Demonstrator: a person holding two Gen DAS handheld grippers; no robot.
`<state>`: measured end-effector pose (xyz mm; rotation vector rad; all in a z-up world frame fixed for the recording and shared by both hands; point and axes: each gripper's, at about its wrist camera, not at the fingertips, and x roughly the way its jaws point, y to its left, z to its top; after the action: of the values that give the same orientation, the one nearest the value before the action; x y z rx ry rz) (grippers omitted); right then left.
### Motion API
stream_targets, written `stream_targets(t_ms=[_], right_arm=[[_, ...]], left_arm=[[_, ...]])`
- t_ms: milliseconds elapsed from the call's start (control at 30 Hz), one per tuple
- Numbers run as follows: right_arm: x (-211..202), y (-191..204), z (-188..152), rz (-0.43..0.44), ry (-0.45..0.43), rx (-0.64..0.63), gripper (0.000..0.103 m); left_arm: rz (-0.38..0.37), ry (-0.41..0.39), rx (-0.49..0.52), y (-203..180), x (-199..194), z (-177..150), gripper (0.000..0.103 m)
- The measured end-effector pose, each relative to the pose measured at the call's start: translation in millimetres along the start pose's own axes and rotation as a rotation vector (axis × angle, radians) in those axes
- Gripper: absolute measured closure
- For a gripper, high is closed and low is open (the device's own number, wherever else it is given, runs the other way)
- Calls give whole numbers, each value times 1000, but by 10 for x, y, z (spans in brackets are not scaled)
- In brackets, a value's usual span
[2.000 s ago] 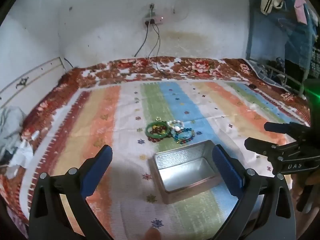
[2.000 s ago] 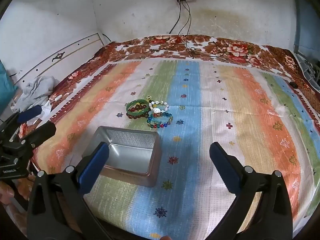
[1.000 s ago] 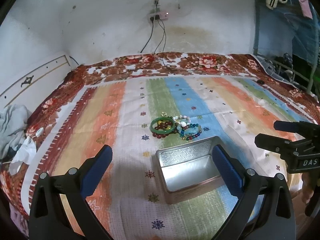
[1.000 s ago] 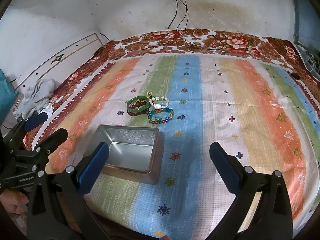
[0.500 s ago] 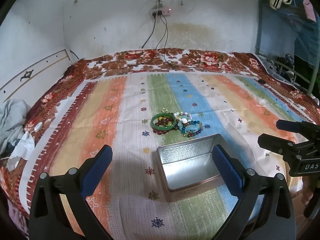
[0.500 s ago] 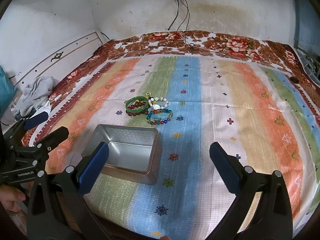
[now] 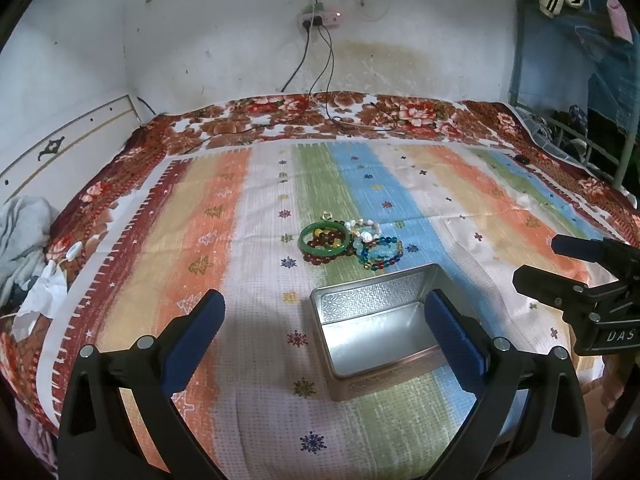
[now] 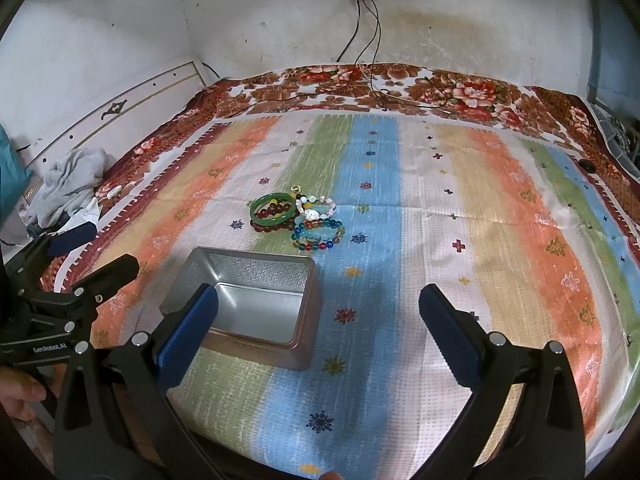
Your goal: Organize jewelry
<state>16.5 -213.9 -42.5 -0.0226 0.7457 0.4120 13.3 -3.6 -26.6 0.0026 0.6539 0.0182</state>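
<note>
My left hand-held gripper [image 7: 320, 332] is spread wide and holds nothing; it hangs above the near edge of the bed [image 7: 500, 208], with the open metal tin [image 7: 372, 328] framed between its blue pads. The tin rests on the striped bedspread near the bed's front edge, roughly midway along it, and its interior shows only bare metal: no jewelry has been placed in it. Just beyond the tin's far rim, toward the middle of the bed, the jewelry lies in one tight cluster. At the left of the cluster is a green bangle [image 7: 322, 238], lying over a dark red bead bracelet [image 7: 316, 258]. To the right of these are a pale bead bracelet [image 7: 362, 226] and a blue bead bracelet [image 7: 382, 254], touching or overlapping one another. A small gold piece [image 7: 327, 214], too small to identify, sits at the cluster's far side. My right hand-held gripper [image 8: 318, 328] is likewise spread and empty, positioned over the bed's front edge to the right of the tin. Assessment: the task is at its starting stage. All pieces are outside the tin and none is gripped. Remaining work, as I judge it: separate each piece from the cluster, lift it, and deposit it in the tin, one item per transfer.
</note>
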Motion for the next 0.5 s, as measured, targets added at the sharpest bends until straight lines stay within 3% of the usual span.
stream_targets(t_ms=[500], right_arm=[[12,12,-5,-4,1,-3,4]], left_arm=[[-17,8,6,-70,-16,14,6]])
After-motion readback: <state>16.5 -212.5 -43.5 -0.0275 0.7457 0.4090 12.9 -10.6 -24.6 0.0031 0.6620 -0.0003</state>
